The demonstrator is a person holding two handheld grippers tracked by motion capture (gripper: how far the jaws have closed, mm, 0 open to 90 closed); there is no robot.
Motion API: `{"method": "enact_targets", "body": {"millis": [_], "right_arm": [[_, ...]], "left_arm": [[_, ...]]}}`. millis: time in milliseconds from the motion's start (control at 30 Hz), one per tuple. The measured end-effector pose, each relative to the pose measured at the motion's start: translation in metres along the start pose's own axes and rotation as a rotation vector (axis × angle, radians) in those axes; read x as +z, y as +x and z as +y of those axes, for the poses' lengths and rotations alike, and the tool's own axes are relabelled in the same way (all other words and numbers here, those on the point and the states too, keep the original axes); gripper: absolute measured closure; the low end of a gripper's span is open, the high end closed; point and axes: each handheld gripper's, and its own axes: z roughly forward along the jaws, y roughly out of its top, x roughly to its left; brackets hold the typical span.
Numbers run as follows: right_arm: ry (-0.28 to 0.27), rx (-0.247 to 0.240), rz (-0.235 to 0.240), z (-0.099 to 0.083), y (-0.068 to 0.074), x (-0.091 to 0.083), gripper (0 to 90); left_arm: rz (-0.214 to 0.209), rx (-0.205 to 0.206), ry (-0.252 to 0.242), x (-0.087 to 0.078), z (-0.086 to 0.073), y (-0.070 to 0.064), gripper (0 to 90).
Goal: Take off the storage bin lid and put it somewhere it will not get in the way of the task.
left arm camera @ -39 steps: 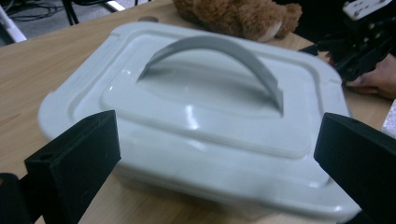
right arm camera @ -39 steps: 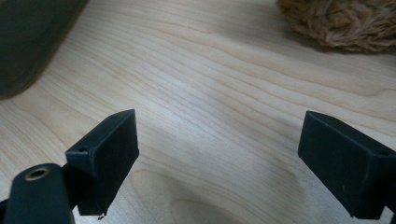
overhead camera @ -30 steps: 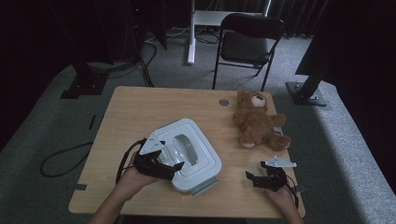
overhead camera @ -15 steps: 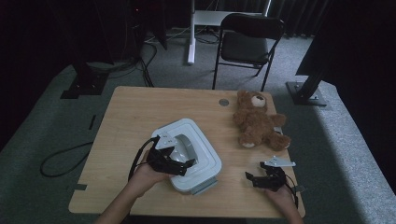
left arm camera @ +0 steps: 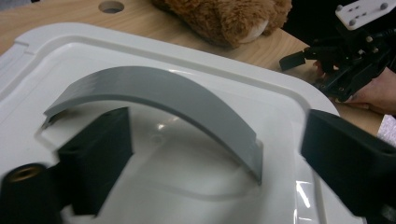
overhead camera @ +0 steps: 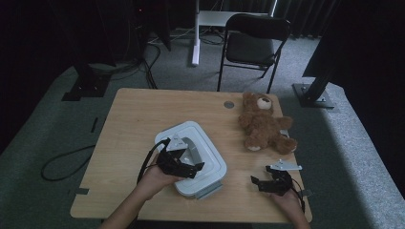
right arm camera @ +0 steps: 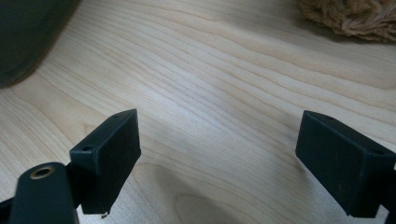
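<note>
Table [overhead camera: 138, 119]: light wood, set on grey carpet.
Box [overhead camera: 210, 155]: white, lidded, placed near the table's front edge.
Handle [left arm camera: 159, 91]: grey arch on the lid, straddled by wide-spread jaws.
Left hand-held gripper [overhead camera: 184, 164]: open over the handle.
Right hand-held gripper [overhead camera: 267, 183]: open above bare wood.
Teddy bear [overhead camera: 265, 124]: laid right of the box.

A light wooden bench [overhead camera: 133, 124] carries a white lidded box [overhead camera: 210, 164] near its front middle and a brown teddy bear [overhead camera: 263, 125] at its right, beside a round hole [overhead camera: 229, 104].
</note>
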Motion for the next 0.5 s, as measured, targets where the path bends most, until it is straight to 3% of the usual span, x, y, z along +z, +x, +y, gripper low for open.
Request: {"method": "enact_targets", "body": {"millis": [167, 267, 300, 500], "right_arm": [[0.004, -0.001, -0.003, 0.000, 0.000, 0.000, 13.2], [0.005, -0.004, -0.004, 0.000, 0.001, 0.000, 13.2], [0.006, -0.003, -0.004, 0.000, 0.001, 0.001, 13.1], [0.012, -0.012, -0.010, 0.000, 0.002, 0.001, 13.1]], "left_arm": [[0.004, -0.008, 0.012, 0.005, 0.000, 0.001, 14.3], [-0.001, 0.017, 0.018, 0.007, 0.000, 0.001, 15.2], [-0.019, 0.007, 0.015, 0.008, -0.001, 0.001, 15.3], [-0.023, -0.015, 0.027, 0.013, -0.001, 0.002, 16.8]]}}
